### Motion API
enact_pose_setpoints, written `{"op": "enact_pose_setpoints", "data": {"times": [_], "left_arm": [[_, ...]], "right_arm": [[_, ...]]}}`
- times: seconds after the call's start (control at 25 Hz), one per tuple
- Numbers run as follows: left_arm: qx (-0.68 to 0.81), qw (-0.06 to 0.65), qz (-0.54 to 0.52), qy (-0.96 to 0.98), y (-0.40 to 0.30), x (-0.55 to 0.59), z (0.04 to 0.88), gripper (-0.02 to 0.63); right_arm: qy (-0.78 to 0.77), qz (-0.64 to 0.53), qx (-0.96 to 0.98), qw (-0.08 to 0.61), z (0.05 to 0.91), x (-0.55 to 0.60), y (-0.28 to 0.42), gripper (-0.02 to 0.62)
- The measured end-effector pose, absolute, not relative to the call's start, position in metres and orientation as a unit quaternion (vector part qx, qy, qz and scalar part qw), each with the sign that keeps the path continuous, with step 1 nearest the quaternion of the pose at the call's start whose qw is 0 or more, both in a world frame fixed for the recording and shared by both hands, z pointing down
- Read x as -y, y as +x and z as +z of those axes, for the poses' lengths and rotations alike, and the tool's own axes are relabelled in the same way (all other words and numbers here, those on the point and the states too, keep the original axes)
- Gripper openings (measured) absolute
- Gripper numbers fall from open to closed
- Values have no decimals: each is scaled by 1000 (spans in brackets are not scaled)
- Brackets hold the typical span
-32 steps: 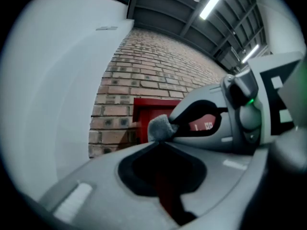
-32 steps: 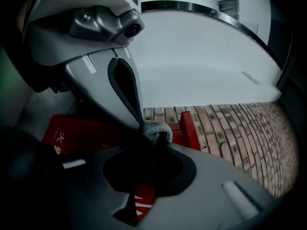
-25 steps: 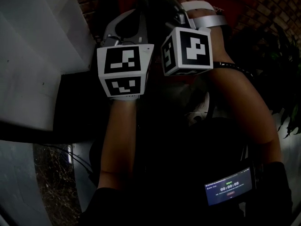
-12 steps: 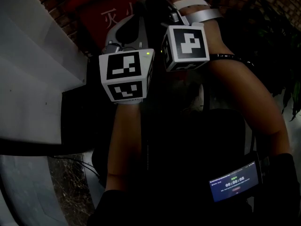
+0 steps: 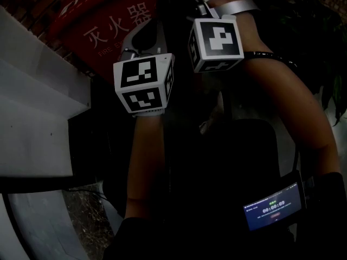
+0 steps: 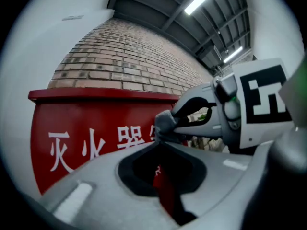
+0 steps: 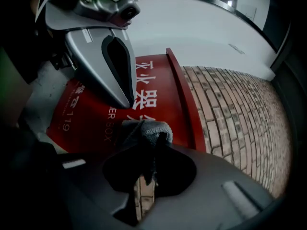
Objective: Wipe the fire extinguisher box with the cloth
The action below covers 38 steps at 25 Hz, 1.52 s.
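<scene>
The red fire extinguisher box (image 5: 105,34) with white characters stands against a brick wall, straight ahead of both grippers. In the right gripper view my right gripper (image 7: 146,139) is shut on a grey cloth (image 7: 145,128), bunched at its jaw tips a little short of the box front (image 7: 158,97). The left gripper (image 6: 156,145) is shut with nothing in it, and the box front (image 6: 81,133) fills its view. The cloth (image 6: 165,122) in the right gripper also shows there, just right of the left jaws. Their marker cubes (image 5: 143,84) (image 5: 217,42) sit side by side.
A white wall panel (image 5: 38,96) stands to the left of the box. Brick wall (image 7: 235,114) runs behind and to the right of it. Dark plant leaves (image 5: 325,53) hang at the far right. A small lit screen (image 5: 274,207) is strapped to the right forearm.
More of the red box and its white characters has come into the head view, sliding down and left. Both grippers stay close together, raised towards the box.
</scene>
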<state>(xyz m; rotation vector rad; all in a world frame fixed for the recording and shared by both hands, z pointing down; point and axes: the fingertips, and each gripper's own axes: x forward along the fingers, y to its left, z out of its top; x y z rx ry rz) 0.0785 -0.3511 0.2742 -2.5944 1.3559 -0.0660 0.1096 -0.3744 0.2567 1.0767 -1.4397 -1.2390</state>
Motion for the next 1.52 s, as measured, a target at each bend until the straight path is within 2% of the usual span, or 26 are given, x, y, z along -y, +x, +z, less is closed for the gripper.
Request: {"op": "enact_pose_setpoints", "data": {"times": [0.32, 0.56, 0.76, 1.12, 1.36, 1.52], "left_arm": [[-442, 107, -34, -890, 110, 342, 281, 0], [-458, 110, -43, -881, 85, 336, 279, 0], [-483, 111, -41, -867, 37, 333, 277, 0], [-523, 98, -33, -846, -57, 339, 283, 0], [-534, 130, -40, -834, -110, 354, 291, 0], [-546, 101, -18, -831, -140, 362, 293, 0]], "right_arm": [[455, -484, 575, 478, 260, 373, 159, 34], [458, -489, 568, 478, 249, 359, 155, 34], [437, -513, 578, 460, 242, 341, 100, 34], [357, -535, 614, 457, 288, 341, -26, 34], [341, -543, 622, 449, 292, 355, -85, 34], [327, -547, 633, 441, 298, 363, -122, 34]]}}
